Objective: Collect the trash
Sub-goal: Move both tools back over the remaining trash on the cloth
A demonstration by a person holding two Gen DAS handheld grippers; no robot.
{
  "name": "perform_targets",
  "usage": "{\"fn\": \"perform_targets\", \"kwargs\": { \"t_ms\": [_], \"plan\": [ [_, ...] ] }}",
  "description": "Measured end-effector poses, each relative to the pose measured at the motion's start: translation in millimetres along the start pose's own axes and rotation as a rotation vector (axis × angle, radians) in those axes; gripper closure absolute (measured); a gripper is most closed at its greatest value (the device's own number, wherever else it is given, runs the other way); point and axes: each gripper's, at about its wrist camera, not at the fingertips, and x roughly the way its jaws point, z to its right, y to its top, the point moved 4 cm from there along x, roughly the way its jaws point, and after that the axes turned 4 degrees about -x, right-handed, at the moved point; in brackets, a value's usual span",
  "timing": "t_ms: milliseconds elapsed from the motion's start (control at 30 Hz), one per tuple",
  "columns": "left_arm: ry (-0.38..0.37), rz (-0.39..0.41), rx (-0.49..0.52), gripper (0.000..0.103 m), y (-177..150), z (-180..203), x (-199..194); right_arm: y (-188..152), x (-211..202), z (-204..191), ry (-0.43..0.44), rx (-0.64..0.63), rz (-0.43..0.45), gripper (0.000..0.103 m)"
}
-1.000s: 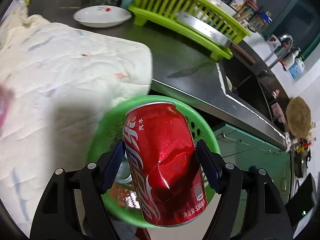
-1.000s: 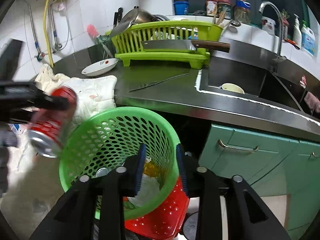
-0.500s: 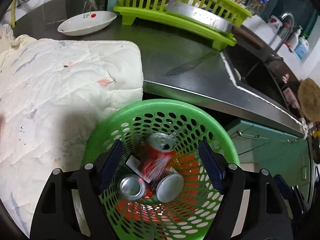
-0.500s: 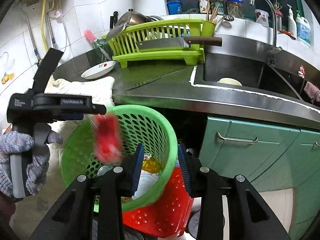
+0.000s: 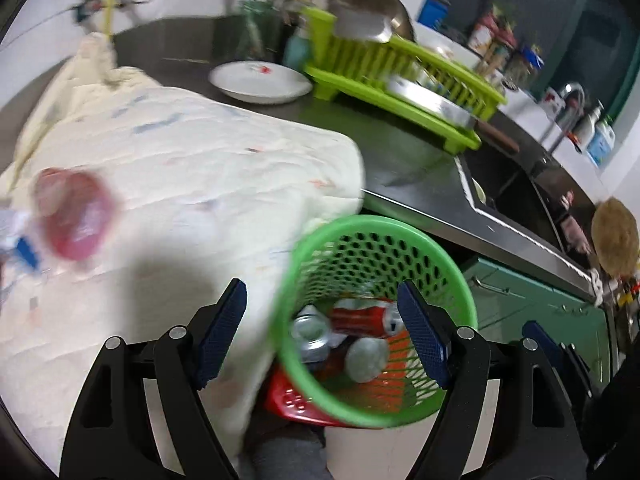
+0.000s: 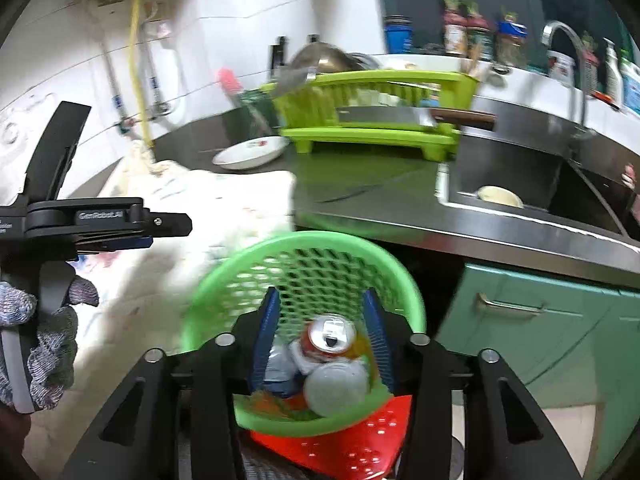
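Note:
A green perforated basket (image 5: 460, 288) (image 6: 224, 280) holds the red cola can (image 5: 362, 317) (image 6: 330, 334) lying among other silver-ended cans. My left gripper (image 5: 322, 332) is open and empty, above the basket's left rim and the white cloth (image 5: 180, 184). A blurred red object (image 5: 74, 216) lies on the cloth at far left. My right gripper (image 6: 324, 332) hovers over the basket with nothing between its jaws; the left gripper's fingers (image 6: 120, 224) show from the side in its view.
A red crate (image 6: 360, 440) sits under the basket. On the counter stand a white plate (image 5: 260, 82), a green dish rack (image 5: 400, 80) with a cleaver, and a sink (image 6: 520, 184). Teal cabinets (image 6: 540, 320) lie to the right.
The left gripper opened and dropped the red can into the basket, then swung left over the cloth. The right gripper's jaws spread wider over the basket.

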Motion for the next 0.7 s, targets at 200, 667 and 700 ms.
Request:
{"fn": "perform_targets", "kwargs": {
  "t_ms": [200, 667, 700],
  "plan": [
    [0.09, 0.065, -0.079, 0.026, -9, -71, -56, 15, 1, -60, 0.105, -0.084, 0.016, 0.055],
    [0.31, 0.162, -0.262, 0.026, -18, -227, -145, 37, 36, -178, 0.292, -0.182, -0.03, 0.052],
    [0.323, 0.169, -0.274, 0.026, -15, -238, -149, 39, 40, -185, 0.307, -0.183, -0.04, 0.052]
  ]
}}
